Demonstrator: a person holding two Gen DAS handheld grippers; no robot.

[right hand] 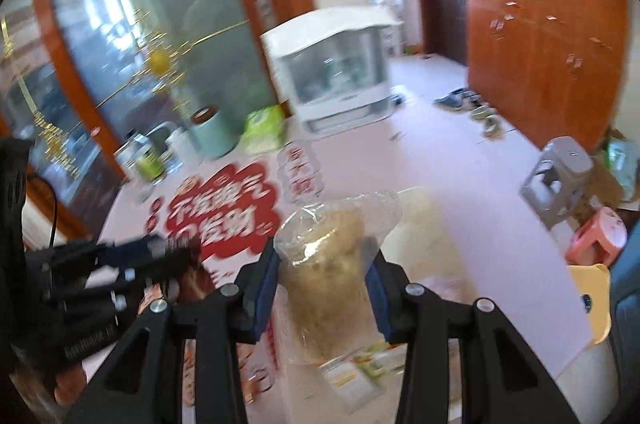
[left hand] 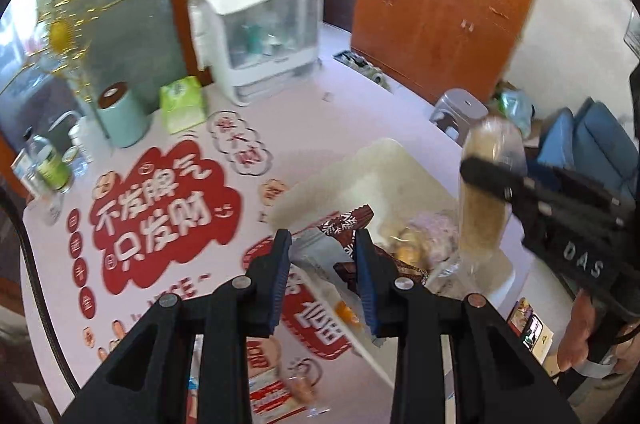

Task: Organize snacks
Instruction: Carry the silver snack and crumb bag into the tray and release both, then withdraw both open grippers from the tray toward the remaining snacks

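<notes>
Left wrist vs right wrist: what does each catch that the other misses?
Left wrist only: the open left claw over a brown snowflake-print snack wrapper, and blue chairs.

Right wrist only: a pink stool and a yellow bin.

Both: the clear bag of tan snacks pinched in the right claw, the mint canister, the white cabinet.

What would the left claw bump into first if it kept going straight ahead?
Probably the brown snack packet. It lies on the table just past the left claw, between its open fingers. The white tray comes after it. Depth is hard to judge through this lens, so that's a best guess.
</notes>
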